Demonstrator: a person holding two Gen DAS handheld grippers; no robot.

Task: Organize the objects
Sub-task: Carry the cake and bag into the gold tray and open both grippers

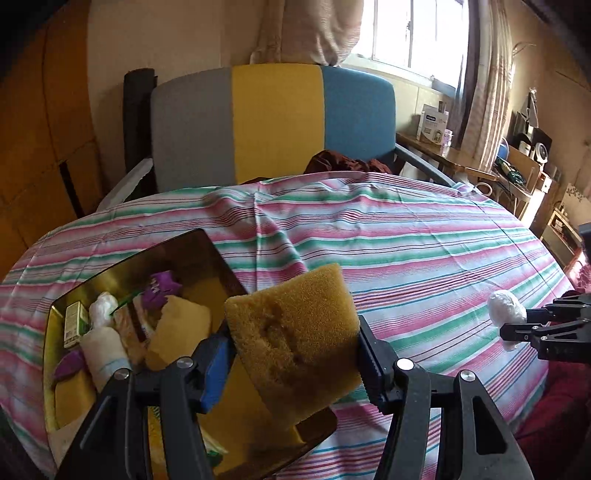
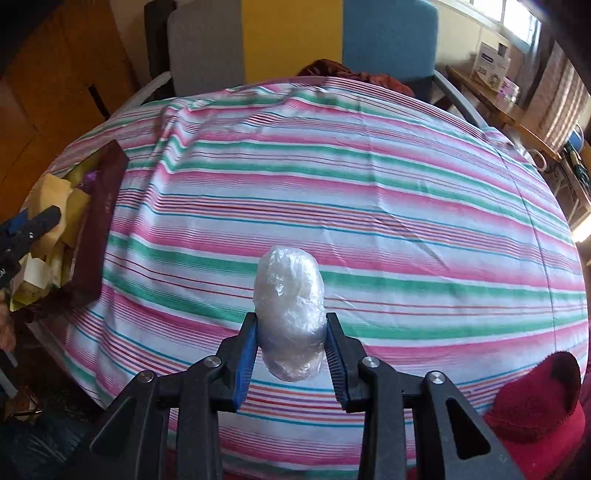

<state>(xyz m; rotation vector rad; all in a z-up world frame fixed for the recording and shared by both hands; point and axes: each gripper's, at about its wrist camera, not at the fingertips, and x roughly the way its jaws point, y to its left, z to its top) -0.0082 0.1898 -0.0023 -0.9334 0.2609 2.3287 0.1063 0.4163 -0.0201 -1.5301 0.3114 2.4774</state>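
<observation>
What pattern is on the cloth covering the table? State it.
The tablecloth has pink, green and white horizontal stripes with thin red and blue lines; clearest in the right wrist view.

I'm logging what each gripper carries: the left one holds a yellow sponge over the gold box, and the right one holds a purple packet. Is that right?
Not quite. The right gripper holds a clear plastic-wrapped bundle, not a purple packet, as the right wrist view shows. The left gripper does hold the yellow sponge over the gold box.

Sunlit window (image 1: 410, 33) behind tricolour chair (image 1: 273, 122).
</observation>
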